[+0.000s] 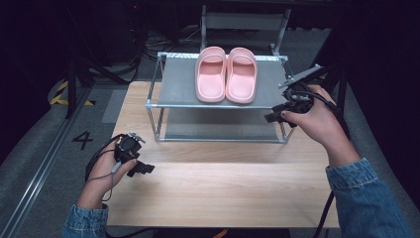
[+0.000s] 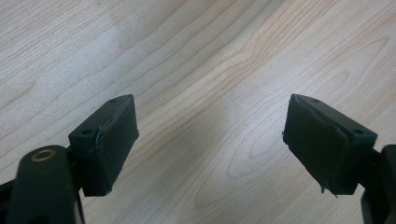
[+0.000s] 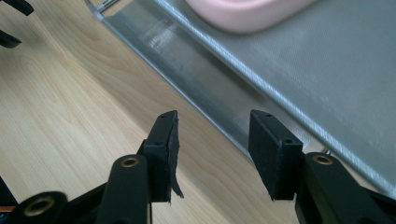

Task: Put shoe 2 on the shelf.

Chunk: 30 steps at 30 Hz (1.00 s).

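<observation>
1. Two pink slippers (image 1: pixel 226 74) sit side by side, touching, on the top shelf of the metal rack (image 1: pixel 173 104); I use that rack as my landmark throughout. Both lie soles down, toes toward the rack's far edge.
2. My right gripper (image 1: pixel 275 115) hangs just off the rack's near right corner, level with the top shelf. Its jaws stand apart with nothing between them; in the right gripper view I see wood and the shelf rim between the pads.
3. My left gripper (image 1: pixel 141 167) rests over the wooden table (image 1: pixel 218 193), well apart from the rack, near its left front. Its jaws are spread wide and empty, bare tabletop between the pads.
4. Judgement on the work: the pair appears placed, and my right hand is clear of it. Whether the right slipper's heel sits fully inside the shelf's front rim I cannot say for certain; it looks close to the edge.
5. Risk one: the right gripper's trailing cable runs beside the rack's corner post. A careless pull back could snag it and jolt the shelf, sliding a slipper off.
6. Risk two: swinging the open right jaws inward would catch the shelf rim or nudge the nearer slipper out of line.
7. Risk three: the tape on one right pad is peeling, which may weaken any further grip.
</observation>
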Motion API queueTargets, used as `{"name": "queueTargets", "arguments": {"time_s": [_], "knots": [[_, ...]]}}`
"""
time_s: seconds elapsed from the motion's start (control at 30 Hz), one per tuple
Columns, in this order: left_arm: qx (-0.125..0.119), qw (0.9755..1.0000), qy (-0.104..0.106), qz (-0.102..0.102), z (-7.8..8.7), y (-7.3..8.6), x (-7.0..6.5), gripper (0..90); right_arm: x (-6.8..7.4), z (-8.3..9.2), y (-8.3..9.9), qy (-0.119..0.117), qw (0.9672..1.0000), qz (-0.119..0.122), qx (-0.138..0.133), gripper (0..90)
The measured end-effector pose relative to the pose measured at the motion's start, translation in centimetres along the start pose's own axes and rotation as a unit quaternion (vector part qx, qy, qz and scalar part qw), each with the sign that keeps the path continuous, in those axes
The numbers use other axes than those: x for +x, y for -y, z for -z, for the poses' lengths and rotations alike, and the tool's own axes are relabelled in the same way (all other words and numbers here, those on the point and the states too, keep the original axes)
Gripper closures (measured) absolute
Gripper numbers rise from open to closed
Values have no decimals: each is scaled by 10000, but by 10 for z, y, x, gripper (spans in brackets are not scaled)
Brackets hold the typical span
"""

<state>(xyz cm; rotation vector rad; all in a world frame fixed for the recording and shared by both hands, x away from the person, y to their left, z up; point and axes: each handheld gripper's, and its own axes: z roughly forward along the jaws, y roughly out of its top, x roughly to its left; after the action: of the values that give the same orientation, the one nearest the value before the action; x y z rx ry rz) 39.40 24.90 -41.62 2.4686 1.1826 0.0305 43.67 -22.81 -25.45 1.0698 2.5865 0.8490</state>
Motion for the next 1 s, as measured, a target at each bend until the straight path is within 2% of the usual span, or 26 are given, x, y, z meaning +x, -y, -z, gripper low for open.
{"name": "queueTargets", "arguments": {"time_s": [0.13, 0.43, 0.53, 0.9, 1.0], "knots": [[-9, 10000, 12, -9, -1, -2, 0, 184, -6, 4, 19, 5, 9999, -78, -98, 511], [10, 10000, 56, -77, -4, -10, -1, 184, -16, 6, 52, 84, 9996, -276, 8, 463], [-15, 9999, 49, -162, -3, -13, -3, 184, -19, 4, 62, 126, 9993, -353, 49, 446], [14, 9998, 69, -206, -4, -17, -6, 183, -28, -15, 101, 197, 9973, -623, 323, 419], [30, 9998, 43, -202, -4, -17, -6, 183, -29, -21, 110, 191, 9968, -704, 327, 418]]}}
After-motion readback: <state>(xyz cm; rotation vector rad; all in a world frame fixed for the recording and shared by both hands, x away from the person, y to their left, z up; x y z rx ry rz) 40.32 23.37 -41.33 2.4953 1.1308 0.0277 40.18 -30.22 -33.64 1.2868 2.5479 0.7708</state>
